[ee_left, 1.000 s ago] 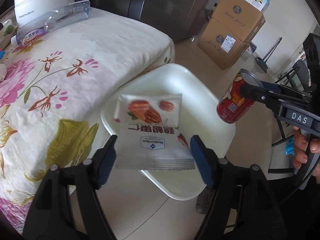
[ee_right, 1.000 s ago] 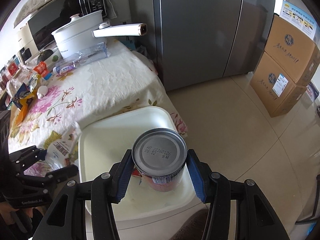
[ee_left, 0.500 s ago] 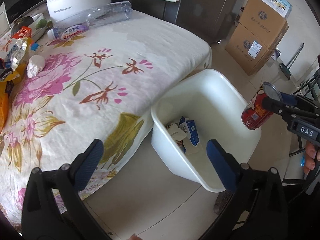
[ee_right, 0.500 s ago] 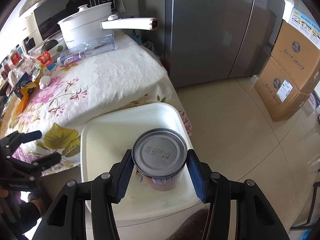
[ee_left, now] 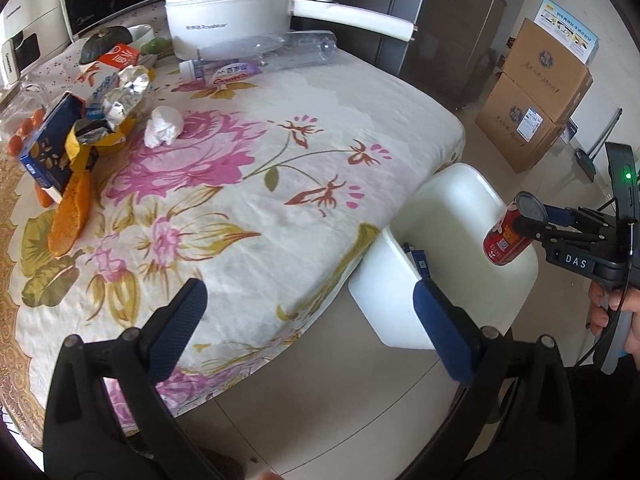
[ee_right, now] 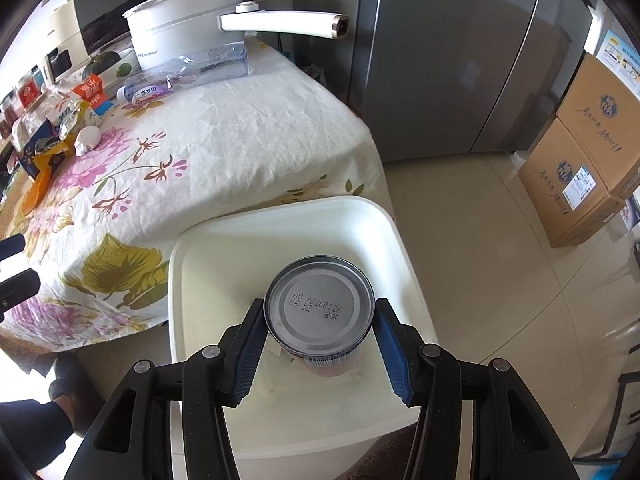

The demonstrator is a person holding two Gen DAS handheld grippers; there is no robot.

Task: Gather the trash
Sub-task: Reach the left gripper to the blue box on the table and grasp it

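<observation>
Jaws of the right hand-held gripper (ee_right: 320,330) clamp a can (ee_right: 320,312); the left hand-held gripper (ee_left: 316,320) gapes empty.

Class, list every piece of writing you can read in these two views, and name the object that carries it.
"DAS": black right gripper.
"Royalstar": white electric pot.
"AQ 20260126": grey metal end of the red drink can; second line unclear.
"Midea": dark microwave door, faint.
Clear plastic bottle: label too blurred.
Brown cardboard boxes: script unreadable.
</observation>
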